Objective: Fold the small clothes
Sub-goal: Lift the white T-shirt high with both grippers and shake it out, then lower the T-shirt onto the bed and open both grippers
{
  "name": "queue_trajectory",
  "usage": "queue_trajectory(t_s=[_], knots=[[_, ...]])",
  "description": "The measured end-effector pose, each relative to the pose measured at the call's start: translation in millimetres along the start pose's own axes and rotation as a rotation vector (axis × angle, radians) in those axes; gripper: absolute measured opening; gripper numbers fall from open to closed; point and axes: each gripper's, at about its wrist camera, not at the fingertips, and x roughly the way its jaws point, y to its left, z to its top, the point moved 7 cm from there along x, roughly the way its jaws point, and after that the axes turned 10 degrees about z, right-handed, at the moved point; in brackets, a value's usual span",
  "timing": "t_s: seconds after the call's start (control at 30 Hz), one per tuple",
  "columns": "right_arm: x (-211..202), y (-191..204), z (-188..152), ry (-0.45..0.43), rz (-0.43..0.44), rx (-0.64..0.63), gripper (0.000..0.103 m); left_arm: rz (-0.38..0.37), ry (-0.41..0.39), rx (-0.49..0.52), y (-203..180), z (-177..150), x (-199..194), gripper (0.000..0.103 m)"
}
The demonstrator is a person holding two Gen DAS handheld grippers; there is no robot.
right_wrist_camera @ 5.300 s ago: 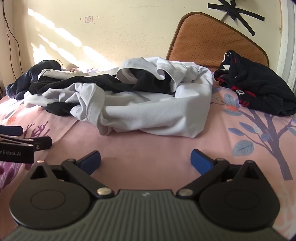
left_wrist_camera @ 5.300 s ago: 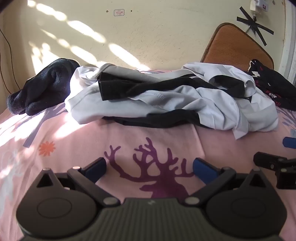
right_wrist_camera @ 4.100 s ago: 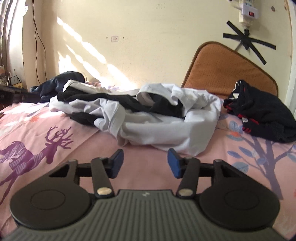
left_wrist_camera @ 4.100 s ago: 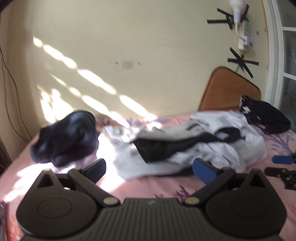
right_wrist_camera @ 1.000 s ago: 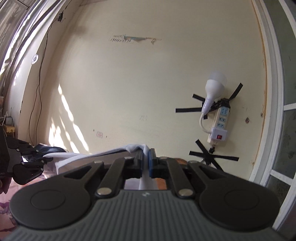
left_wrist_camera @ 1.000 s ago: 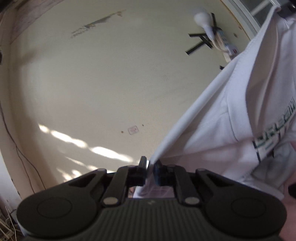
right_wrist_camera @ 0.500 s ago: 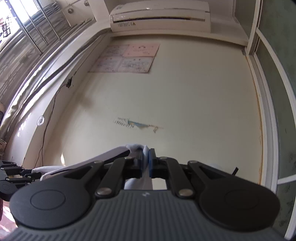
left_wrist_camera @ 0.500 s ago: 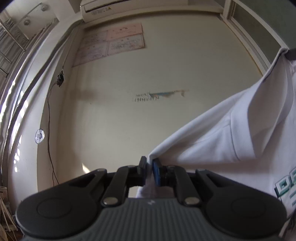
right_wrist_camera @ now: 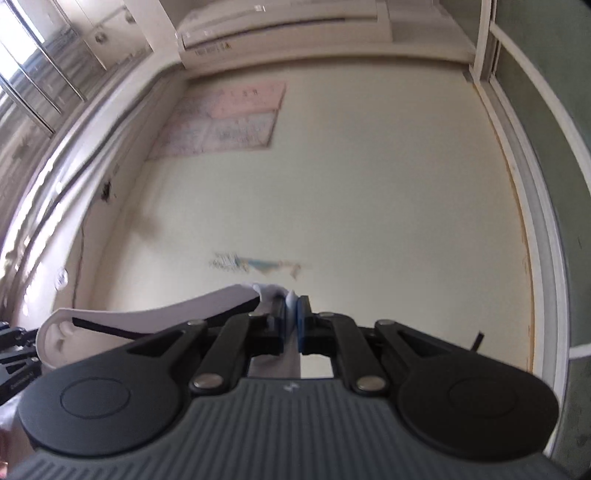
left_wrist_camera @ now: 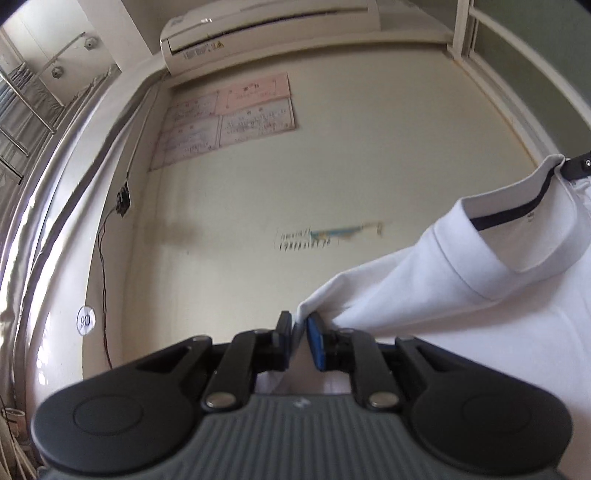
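White shirt [left_wrist_camera: 461, 295] held up in the air, stretched between left gripper [left_wrist_camera: 300, 334] and right gripper [right_wrist_camera: 291, 321], both clamped on its shoulders. Step: spread. Next: probably lay flat, keep tension.

The white shirt [left_wrist_camera: 480, 314] was smooth, matt knit cloth with a ribbed collar edged by a dark band, and both the left gripper [left_wrist_camera: 299, 332] and the right gripper [right_wrist_camera: 291, 317] were matt black plastic with blue pads and dull metal rivets. Above the shirt, the wall [left_wrist_camera: 351, 177] looked matt painted plaster carrying paper sheets [left_wrist_camera: 229, 118], with a glossy white plastic air conditioner [left_wrist_camera: 269, 26] above them.
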Motion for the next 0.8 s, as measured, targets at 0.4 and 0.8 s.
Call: queue_trajectory(t_s=[0.4, 0.8], knots=[[87.8, -29.8, -349.5, 0.736, -0.097, 0.324, 0.050, -0.072, 0.525, 0.233, -36.3, -237.2, 44.1, 0.022], [-64.6, 17.6, -355.9, 0.847, 0.043, 0.221, 0.084, -0.433, 0.874, -0.097, 40.2, -278.6, -77.9, 0.084]])
